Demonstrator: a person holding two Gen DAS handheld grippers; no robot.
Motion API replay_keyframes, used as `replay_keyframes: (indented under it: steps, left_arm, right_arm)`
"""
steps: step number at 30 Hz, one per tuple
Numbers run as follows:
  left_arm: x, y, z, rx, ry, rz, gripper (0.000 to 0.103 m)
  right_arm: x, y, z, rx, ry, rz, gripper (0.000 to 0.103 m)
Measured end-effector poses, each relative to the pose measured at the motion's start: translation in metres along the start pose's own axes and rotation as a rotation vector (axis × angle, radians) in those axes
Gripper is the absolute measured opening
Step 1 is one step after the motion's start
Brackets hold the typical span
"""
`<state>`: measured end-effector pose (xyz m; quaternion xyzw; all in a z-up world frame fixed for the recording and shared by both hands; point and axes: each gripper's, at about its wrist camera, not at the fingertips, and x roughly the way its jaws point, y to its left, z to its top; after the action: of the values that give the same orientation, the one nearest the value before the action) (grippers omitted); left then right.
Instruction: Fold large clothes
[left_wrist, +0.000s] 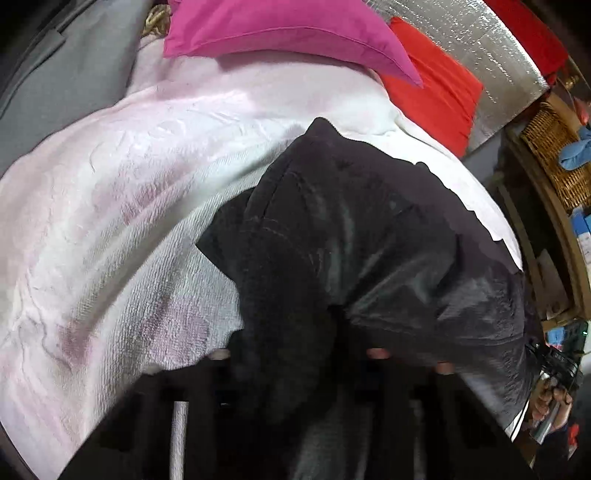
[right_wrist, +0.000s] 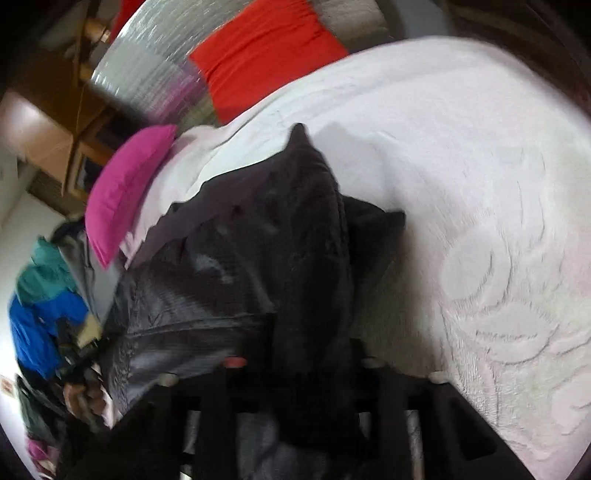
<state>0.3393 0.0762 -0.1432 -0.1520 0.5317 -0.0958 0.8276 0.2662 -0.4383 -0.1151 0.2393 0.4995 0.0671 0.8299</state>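
Note:
A large black garment (left_wrist: 351, 236) with stitched seams lies on a white textured bedspread (left_wrist: 122, 206). My left gripper (left_wrist: 295, 354) is shut on a bunched edge of it, which hangs over the fingers and hides the tips. In the right wrist view the same black garment (right_wrist: 266, 251) stretches away across the bedspread (right_wrist: 461, 184). My right gripper (right_wrist: 306, 362) is shut on another bunched edge, its tips buried in cloth. The other gripper and the hand holding it show at the far side in each view (left_wrist: 554, 373) (right_wrist: 77, 354).
A magenta pillow (left_wrist: 288, 29) (right_wrist: 125, 192) and a red pillow (left_wrist: 436, 85) (right_wrist: 266, 51) lie at the head of the bed against a silver foil panel (left_wrist: 480, 40). A wicker basket (left_wrist: 554, 147) sits on wooden shelving beside the bed. The person wears blue and teal (right_wrist: 37, 295).

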Motion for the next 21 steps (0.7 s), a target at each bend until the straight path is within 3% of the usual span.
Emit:
replay_keyframes:
  steps: [3, 7, 10, 13, 16, 17, 18, 19, 20, 21]
  left_arm:
    - [-0.025, -0.022, 0.003, 0.057, -0.042, 0.067, 0.018]
    - [-0.089, -0.042, -0.002, 0.093, -0.158, 0.03, 0.017]
    - [-0.136, -0.048, -0.028, 0.137, -0.228, 0.019, 0.018]
    - [-0.147, -0.034, -0.067, 0.111, -0.225, -0.021, 0.019]
    - [-0.105, -0.015, -0.105, 0.083, -0.129, -0.014, 0.025]
    - [-0.081, -0.004, -0.117, 0.068, -0.065, 0.017, 0.028]
    - [-0.064, 0.004, -0.125, 0.051, -0.023, 0.043, 0.047]
    - [-0.054, 0.015, -0.133, 0.023, -0.031, 0.033, 0.06]
    - [-0.057, 0.022, -0.134, -0.006, -0.056, -0.004, 0.06]
    - [-0.062, 0.025, -0.132, -0.025, -0.043, -0.014, 0.06]
  right_arm:
    - [-0.032, 0.028, 0.007, -0.058, -0.045, -0.007, 0.015]
    - [-0.086, 0.069, 0.005, -0.166, -0.124, -0.008, 0.013]
    - [-0.123, 0.08, -0.021, -0.206, -0.173, -0.003, 0.013]
    - [-0.135, 0.06, -0.062, -0.165, -0.17, 0.009, 0.013]
    - [-0.111, 0.023, -0.107, -0.086, -0.103, 0.003, 0.016]
    - [-0.099, 0.009, -0.118, -0.044, -0.065, 0.003, 0.024]
    - [-0.079, -0.012, -0.133, 0.02, -0.008, -0.029, 0.038]
    - [-0.068, -0.026, -0.14, 0.052, 0.008, -0.035, 0.047]
    - [-0.066, -0.036, -0.147, 0.082, -0.009, -0.018, 0.06]
    - [-0.072, -0.042, -0.15, 0.111, -0.04, 0.017, 0.061]
